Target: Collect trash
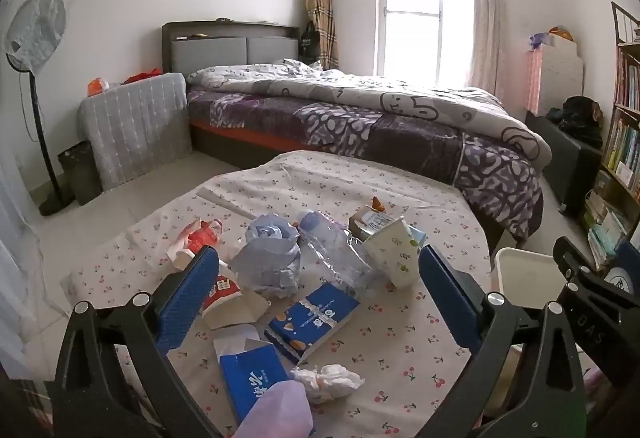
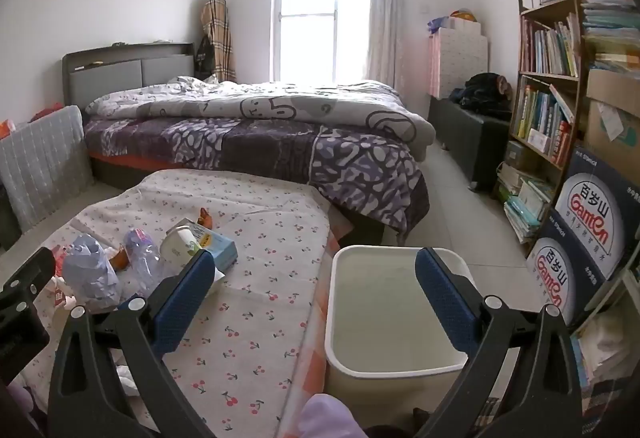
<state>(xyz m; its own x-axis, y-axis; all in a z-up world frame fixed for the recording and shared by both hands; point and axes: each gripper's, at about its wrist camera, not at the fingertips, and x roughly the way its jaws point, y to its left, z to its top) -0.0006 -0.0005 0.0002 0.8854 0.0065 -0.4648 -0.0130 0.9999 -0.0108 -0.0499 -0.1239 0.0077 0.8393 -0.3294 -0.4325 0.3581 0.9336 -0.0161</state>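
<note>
Trash lies on the cherry-print tablecloth [image 1: 400, 350]: a crumpled blue paper ball [image 1: 270, 258], a clear plastic bottle [image 1: 332, 246], a paper cup [image 1: 394, 254], a blue snack box [image 1: 312, 320], a blue tissue pack [image 1: 252, 378], a white tissue wad [image 1: 326, 382] and red-white wrappers [image 1: 202, 238]. My left gripper [image 1: 316, 270] is open above the pile, empty. My right gripper [image 2: 316, 274] is open and empty over the table's right edge and the white bin [image 2: 394, 318], which stands beside the table. The cup [image 2: 180, 244] and bottle [image 2: 142, 250] also show in the right wrist view.
A bed [image 1: 360, 110] with a purple quilt stands behind the table. A bookshelf [image 2: 548, 86] and stacked water cartons [image 2: 588, 238] are at the right. A standing fan [image 1: 36, 38] and a covered cabinet [image 1: 136, 126] are at the left.
</note>
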